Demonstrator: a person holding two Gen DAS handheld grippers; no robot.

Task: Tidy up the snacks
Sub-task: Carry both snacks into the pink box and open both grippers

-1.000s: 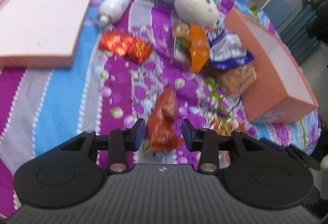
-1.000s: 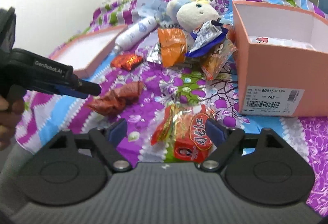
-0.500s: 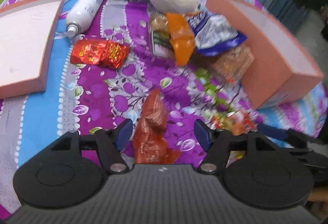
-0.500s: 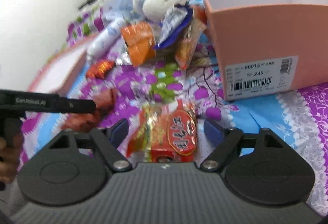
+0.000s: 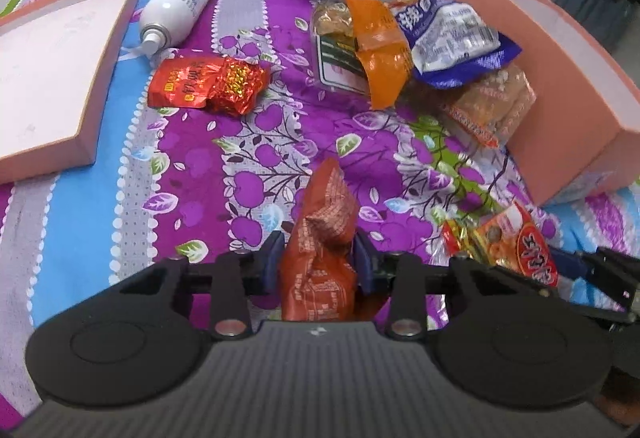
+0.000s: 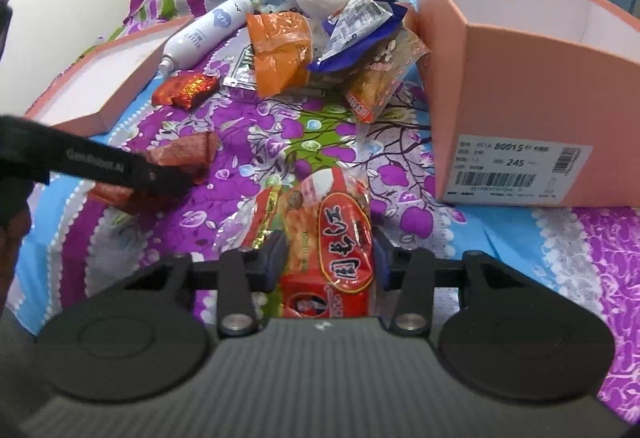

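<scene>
Left gripper (image 5: pixel 318 262), wide half second ago, now pinching crinkled orange-brown foil snack pouch (image 5: pixel 322 238); right gripper (image 6: pixel 329 258) likewise closing on red printed snack packet (image 6: pixel 334 234); both seeming ready for lifting toward open pink cardboard box (image 6: pixel 520 85).

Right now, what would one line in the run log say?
left claw: shut on brown-red snack packet | right claw: shut on red biscuit pack | pink box: open, nearby
</scene>
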